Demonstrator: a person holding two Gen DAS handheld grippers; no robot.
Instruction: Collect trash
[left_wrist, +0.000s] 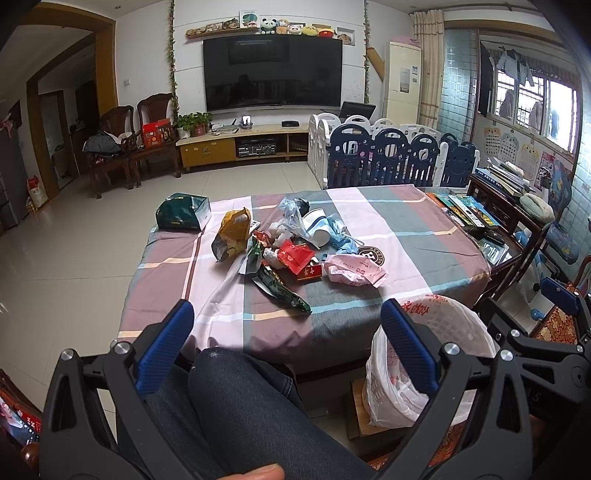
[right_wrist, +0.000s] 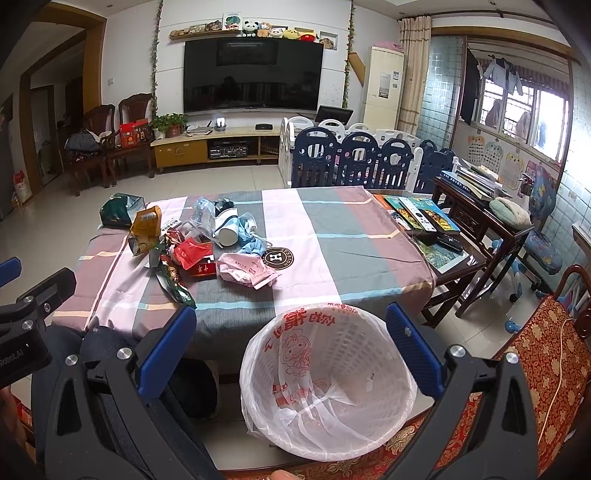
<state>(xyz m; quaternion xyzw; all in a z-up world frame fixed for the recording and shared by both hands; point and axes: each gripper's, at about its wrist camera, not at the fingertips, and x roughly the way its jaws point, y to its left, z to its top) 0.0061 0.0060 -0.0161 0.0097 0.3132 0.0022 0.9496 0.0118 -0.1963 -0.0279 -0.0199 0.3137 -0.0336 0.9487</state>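
Trash pile sat ahead on the table, both my grippers back and empty.

Table (left_wrist: 406, 236) held the trash pile (left_wrist: 291, 254) forward of my left gripper (left_wrist: 288, 325); bin (right_wrist: 328, 387) lay below, under my right gripper (right_wrist: 291, 325). Both spread wide, gripping nothing. Green wrapper (left_wrist: 282, 290) was nearest, long axis angled toward the left gripper's side, so left looked closer.
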